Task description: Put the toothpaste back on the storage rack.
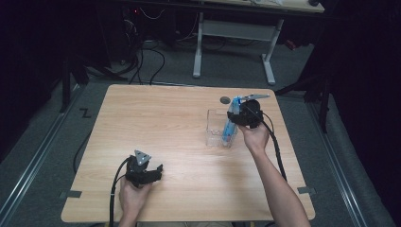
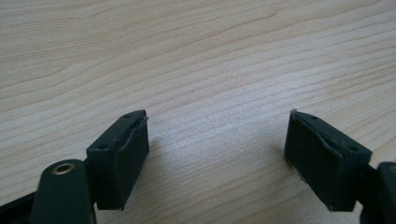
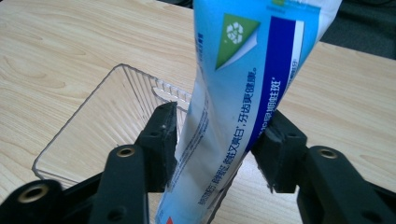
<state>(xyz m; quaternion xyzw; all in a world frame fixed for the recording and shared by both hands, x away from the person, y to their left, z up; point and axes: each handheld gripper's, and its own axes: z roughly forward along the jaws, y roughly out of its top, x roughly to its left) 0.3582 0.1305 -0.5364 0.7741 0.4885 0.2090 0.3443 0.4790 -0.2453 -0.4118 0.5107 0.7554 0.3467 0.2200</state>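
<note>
While the blue-and-white plastic toothpaste tube stands upright, its lower end in the clear ribbed plastic tray, the right gripper brackets it, jaws parted, pads apparently released; the left gripper rests well apart, spread and empty on the pale wooden table.

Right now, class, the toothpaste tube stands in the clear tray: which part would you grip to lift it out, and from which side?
Grip the toothpaste tube across its flat upper body, coming from above on the person's side, where the right gripper sits. The tube stands nearly upright, leaning on the clear plastic tray, so its top is free while the tray's walls block its lower end. Its broad, flat faces probably suit two jaws best.
</note>
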